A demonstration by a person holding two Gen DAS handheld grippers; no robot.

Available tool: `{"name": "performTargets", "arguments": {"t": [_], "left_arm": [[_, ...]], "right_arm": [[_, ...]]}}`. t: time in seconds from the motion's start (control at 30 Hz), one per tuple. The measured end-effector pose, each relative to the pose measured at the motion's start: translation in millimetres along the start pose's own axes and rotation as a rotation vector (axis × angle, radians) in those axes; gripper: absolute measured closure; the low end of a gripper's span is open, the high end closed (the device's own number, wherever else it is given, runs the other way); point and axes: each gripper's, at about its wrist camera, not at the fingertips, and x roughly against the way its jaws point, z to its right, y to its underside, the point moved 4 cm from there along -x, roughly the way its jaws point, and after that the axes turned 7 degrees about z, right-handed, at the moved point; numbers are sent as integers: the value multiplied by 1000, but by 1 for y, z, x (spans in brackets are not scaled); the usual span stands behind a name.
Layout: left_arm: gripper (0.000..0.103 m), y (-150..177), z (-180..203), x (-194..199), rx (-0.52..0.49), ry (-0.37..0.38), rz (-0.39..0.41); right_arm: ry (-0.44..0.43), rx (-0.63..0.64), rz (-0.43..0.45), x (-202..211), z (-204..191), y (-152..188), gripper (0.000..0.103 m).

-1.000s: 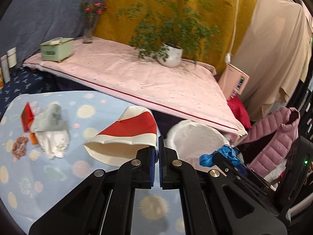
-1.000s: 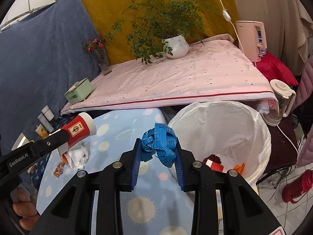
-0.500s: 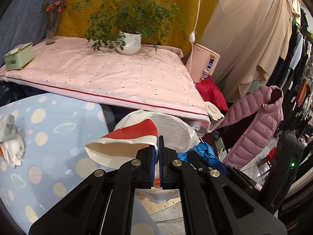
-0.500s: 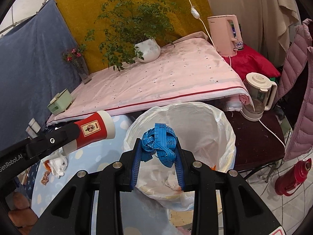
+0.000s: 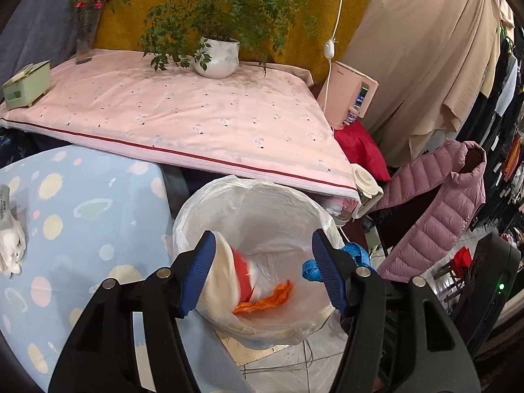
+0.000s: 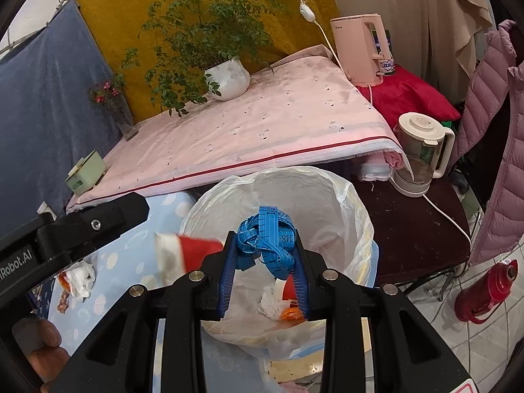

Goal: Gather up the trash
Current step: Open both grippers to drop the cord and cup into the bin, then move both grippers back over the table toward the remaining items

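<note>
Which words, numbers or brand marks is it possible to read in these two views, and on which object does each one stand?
"148": on the blue measuring tape held in the right tool.
"12": on the same tape, at its top fold.
"Robot.AI": on the body of the left tool, start cut off.
Pink kettle: small brand mark, too blurred to read.
White wrapper on the blue table: print too small.

Looks like somebody's cramped living space at home: a pink patterned bedsheet (image 5: 183, 121) over a raised surface mid-frame, a leafy potted plant in a white pot (image 5: 217, 55) up top, a mauve puffer jacket (image 5: 435, 209) on the right, and a white plastic-lined trash bin (image 6: 327, 203) low centre.
</note>
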Motion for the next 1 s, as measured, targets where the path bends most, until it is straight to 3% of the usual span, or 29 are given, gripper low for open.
{"name": "performTargets", "arguments": {"t": [0.43, 0.57, 0.7, 1.0], "left_arm": [[44, 6, -22, -4, -21, -71, -2], [43, 8, -29, -3, -11, -85, -3], [37, 9, -36, -1, -10, -107, 4], [37, 13, -53, 10, 5, -133, 15]], "right_arm": [[6, 13, -23, -22, -8, 2, 69], [15, 17, -11, -23, -13, 0, 55], [16, 24, -13, -26, -18, 0, 52], [12, 51, -13, -20, -34, 4, 49]]}}
